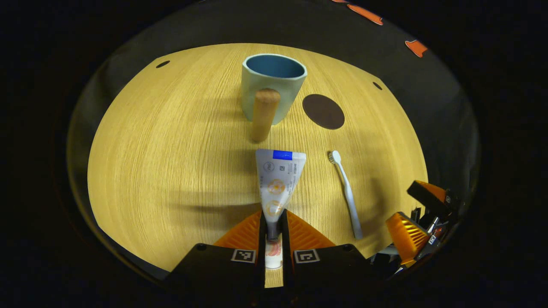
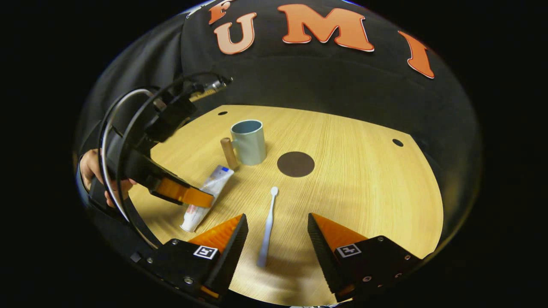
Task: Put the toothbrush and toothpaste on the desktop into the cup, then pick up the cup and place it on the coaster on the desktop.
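Wooden desktop point(image 1: 171, 162), perhaps four holes

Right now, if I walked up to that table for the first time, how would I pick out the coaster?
Start at the round wooden table and find the pale blue cup with the wooden handle. Just beside it, on the side away from the handle, lies the coaster, beyond the head of the white toothbrush. It is the one flat, dark brown disc there, and nothing stands on it.

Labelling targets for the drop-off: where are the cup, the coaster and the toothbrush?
cup point(image 1: 269, 92), left gripper view, outer wall.
coaster point(image 2: 295, 164), right gripper view, centre of disc.
toothbrush point(image 2: 268, 224), right gripper view, mid handle.
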Demonstrator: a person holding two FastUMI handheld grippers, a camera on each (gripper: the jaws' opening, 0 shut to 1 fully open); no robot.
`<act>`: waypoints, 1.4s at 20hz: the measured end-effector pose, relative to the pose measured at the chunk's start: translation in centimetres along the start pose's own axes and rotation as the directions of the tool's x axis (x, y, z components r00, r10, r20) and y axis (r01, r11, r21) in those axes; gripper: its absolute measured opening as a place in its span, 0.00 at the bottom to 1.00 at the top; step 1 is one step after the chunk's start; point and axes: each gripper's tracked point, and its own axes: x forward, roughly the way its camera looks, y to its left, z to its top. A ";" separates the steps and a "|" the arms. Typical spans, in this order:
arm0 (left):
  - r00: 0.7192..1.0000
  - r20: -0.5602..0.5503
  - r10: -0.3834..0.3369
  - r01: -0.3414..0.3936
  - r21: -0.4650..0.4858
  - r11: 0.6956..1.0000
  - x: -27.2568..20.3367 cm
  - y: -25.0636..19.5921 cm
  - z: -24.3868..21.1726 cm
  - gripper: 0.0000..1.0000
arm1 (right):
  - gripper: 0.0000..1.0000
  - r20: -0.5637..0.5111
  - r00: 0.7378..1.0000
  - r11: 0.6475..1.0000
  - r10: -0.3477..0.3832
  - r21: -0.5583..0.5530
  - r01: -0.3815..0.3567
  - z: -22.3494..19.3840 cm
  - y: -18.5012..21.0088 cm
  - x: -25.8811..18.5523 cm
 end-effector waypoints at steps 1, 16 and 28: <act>1.000 0.021 -0.009 0.009 -0.002 1.000 -0.3 0.6 0.6 0.18 | 0.84 -0.016 1.000 1.000 0.000 -0.004 0.000 -0.3 0.2 0.5; 0.917 0.357 -0.176 0.149 0.102 0.984 -6.9 0.7 6.4 0.13 | 0.61 -0.189 0.982 0.999 -0.019 -0.040 0.012 -3.3 1.8 6.4; 0.730 0.658 -0.186 0.133 0.131 0.982 -17.4 1.1 14.4 0.12 | 0.11 -0.230 0.972 0.999 -0.042 -0.004 0.042 -3.5 1.4 8.2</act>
